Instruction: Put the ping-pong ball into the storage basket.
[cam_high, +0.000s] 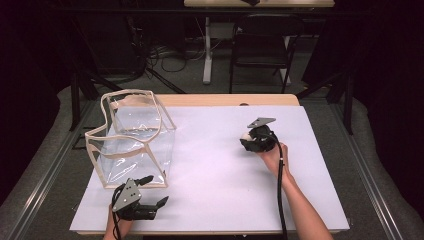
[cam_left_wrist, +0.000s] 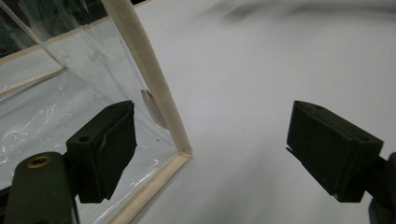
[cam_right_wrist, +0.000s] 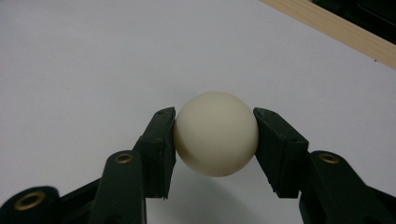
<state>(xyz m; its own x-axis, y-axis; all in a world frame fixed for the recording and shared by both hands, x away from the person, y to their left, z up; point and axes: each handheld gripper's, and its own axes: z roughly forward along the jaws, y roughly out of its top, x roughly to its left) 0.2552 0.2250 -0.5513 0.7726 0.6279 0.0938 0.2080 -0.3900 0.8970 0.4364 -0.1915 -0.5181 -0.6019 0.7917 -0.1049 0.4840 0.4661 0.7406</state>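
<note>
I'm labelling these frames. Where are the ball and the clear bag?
ball (cam_right_wrist: 215, 140), right gripper view, middle of its front.
clear bag (cam_high: 145, 145), high view, its see-through side wall.

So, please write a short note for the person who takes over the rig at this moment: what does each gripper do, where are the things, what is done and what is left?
Right gripper: shut on the cream ball, one jaw on each side, over the white table cover.
Left gripper: open, holding nothing, at the near corner of the clear bag.
Clear bag: stands upright at the left of the table, its top open.
Done: ball is gripped.
Left, probably: carry the ball over to the bag and drop it in; the left gripper may need to steady the bag.
</note>
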